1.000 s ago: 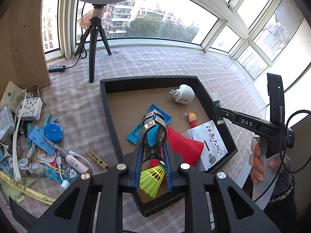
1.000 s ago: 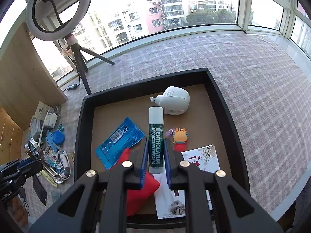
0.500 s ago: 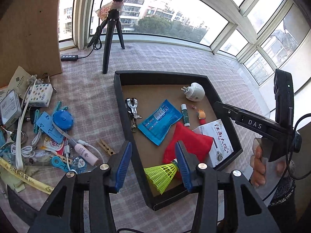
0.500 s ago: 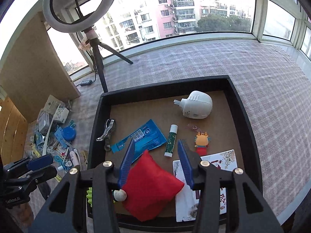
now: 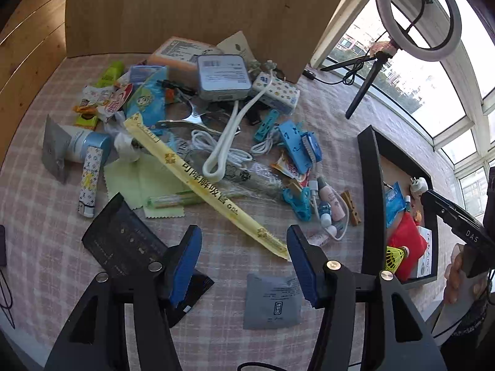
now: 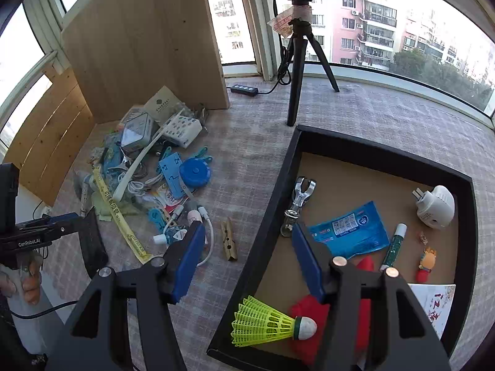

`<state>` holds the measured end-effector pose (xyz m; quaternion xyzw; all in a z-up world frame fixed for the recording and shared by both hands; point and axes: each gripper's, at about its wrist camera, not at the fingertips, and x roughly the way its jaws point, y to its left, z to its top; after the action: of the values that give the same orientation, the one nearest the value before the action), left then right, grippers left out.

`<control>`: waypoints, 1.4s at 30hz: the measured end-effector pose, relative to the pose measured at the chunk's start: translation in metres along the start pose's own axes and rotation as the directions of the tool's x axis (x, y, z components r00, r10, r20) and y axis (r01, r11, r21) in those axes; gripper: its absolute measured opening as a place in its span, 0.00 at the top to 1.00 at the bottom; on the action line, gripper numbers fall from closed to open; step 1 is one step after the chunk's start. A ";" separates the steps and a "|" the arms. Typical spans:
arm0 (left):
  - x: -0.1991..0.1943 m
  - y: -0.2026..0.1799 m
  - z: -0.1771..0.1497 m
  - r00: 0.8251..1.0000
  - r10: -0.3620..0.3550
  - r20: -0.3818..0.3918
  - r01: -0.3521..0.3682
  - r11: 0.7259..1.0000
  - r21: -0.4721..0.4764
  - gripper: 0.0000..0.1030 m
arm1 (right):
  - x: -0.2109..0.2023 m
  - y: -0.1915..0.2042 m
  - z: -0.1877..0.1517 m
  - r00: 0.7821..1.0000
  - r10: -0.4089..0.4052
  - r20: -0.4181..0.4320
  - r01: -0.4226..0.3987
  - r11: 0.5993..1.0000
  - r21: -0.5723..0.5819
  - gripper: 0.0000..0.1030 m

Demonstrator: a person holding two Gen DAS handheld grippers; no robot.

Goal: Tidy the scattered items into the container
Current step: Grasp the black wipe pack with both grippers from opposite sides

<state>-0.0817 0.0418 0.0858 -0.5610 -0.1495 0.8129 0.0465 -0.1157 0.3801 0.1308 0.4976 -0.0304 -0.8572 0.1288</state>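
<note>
The black tray (image 6: 278, 191) holds a metal clipper (image 6: 298, 204), a blue packet (image 6: 349, 228), a green lip balm (image 6: 394, 244), a white plug (image 6: 434, 207), a red pouch (image 6: 366, 264) and a yellow shuttlecock (image 6: 266, 324). My right gripper (image 6: 247, 241) hovers over the tray's left wall, jaws opening, nothing between them. My left gripper (image 5: 243, 247) hangs over the checked cloth before the scattered pile, jaws opening and empty. The tip of a long yellow packet (image 5: 201, 185) lies just ahead of its fingers. A grey sachet (image 5: 272, 301) lies under it.
The pile has a white cable (image 5: 222, 151), blue clips (image 5: 297, 147), a grey tin (image 5: 222, 75), a tube (image 5: 80, 147) and a black card (image 5: 123, 247). A wooden clothespin (image 6: 229, 239) lies beside the tray. A wooden panel (image 6: 145, 40) and a ring-light tripod (image 6: 298, 71) stand behind.
The left gripper let go of the metal clipper and the right let go of the lip balm; both lie in the tray. Both grippers opened and swung left, the left one over the pile.
</note>
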 end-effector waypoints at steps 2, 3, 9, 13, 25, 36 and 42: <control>0.000 0.029 -0.006 0.999 0.040 -0.006 -0.040 0.997 -0.073 0.47 | 0.009 0.023 0.003 0.999 0.025 -0.026 -0.027 0.998 -0.052 0.44; 0.001 0.043 -0.010 0.999 0.053 -0.010 -0.054 0.992 -0.115 0.46 | 0.014 0.034 0.004 0.998 0.037 -0.042 -0.040 0.996 -0.078 0.44; 0.006 0.100 -0.031 0.998 0.038 -0.044 -0.049 0.950 -0.308 0.43 | 0.042 0.100 0.004 0.987 0.090 -0.136 -0.121 0.964 -0.237 0.43; 0.011 0.119 -0.039 0.998 0.020 -0.052 -0.039 0.921 -0.387 0.41 | 0.059 0.134 -0.003 0.969 0.135 -0.209 -0.193 0.937 -0.291 0.43; 0.024 0.132 -0.050 0.999 -0.041 -0.034 0.021 0.881 -0.473 0.41 | 0.126 0.228 -0.021 0.902 0.240 -0.359 -0.362 0.874 -0.325 0.44; 0.038 0.129 -0.051 0.997 -0.071 -0.029 0.049 0.877 -0.478 0.41 | 0.164 0.254 -0.029 0.873 0.250 -0.419 -0.393 0.869 -0.300 0.49; 0.044 0.123 -0.049 0.997 -0.077 -0.025 0.057 0.886 -0.459 0.41 | 0.165 0.262 -0.035 0.863 0.280 -0.420 -0.424 0.854 -0.302 0.52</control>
<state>-0.0413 -0.0549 -0.0055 -0.5677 -0.3552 0.7405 -0.0559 -0.1133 0.0890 0.0211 0.5969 0.0701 -0.7008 0.3844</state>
